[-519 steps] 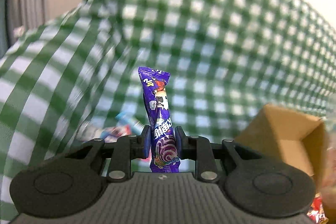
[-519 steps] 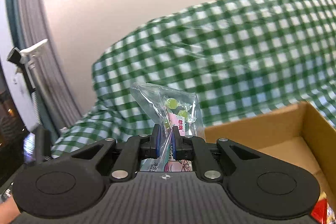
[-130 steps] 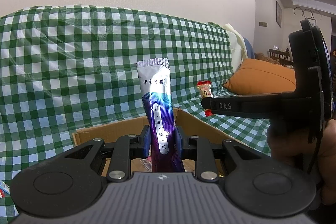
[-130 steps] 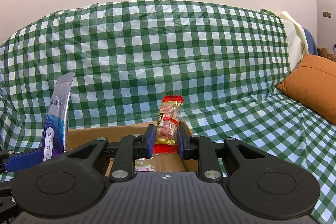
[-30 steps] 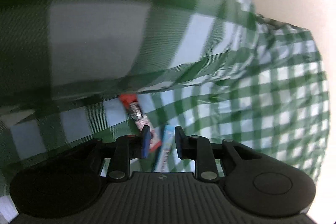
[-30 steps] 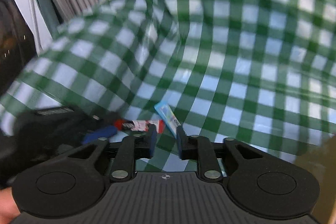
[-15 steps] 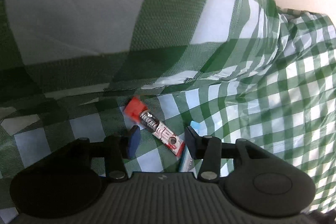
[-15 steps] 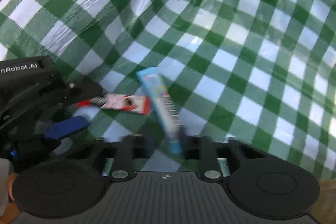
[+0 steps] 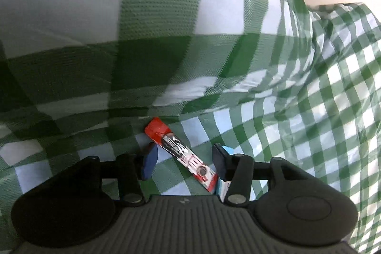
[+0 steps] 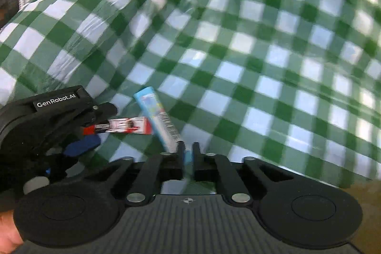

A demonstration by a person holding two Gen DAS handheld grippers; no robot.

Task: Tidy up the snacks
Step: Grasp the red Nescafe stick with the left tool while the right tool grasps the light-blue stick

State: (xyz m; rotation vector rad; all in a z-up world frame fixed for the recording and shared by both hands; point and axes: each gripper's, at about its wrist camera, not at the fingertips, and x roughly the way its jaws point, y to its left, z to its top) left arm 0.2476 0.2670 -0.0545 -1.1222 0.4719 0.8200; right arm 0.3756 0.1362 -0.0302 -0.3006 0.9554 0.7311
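since a second ago the left gripper (image 9: 183,160) has just been opening and now straddles the red snack stick (image 9: 182,154) without touching it, while the right gripper (image 10: 188,151), just reopening slightly, has its narrow jaws around the near end of the blue snack stick (image 10: 156,118); whether they pinch it i cannot tell. both sticks lie flat on the green checked cloth (image 10: 262,63). in the right wrist view the red one's long axis runs left-right and meets the blue one, which slants from upper left toward the jaws.

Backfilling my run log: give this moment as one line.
left gripper: just opening, straddling red packet | right gripper: just opening, blue packet end between jaws | surface: checked cloth
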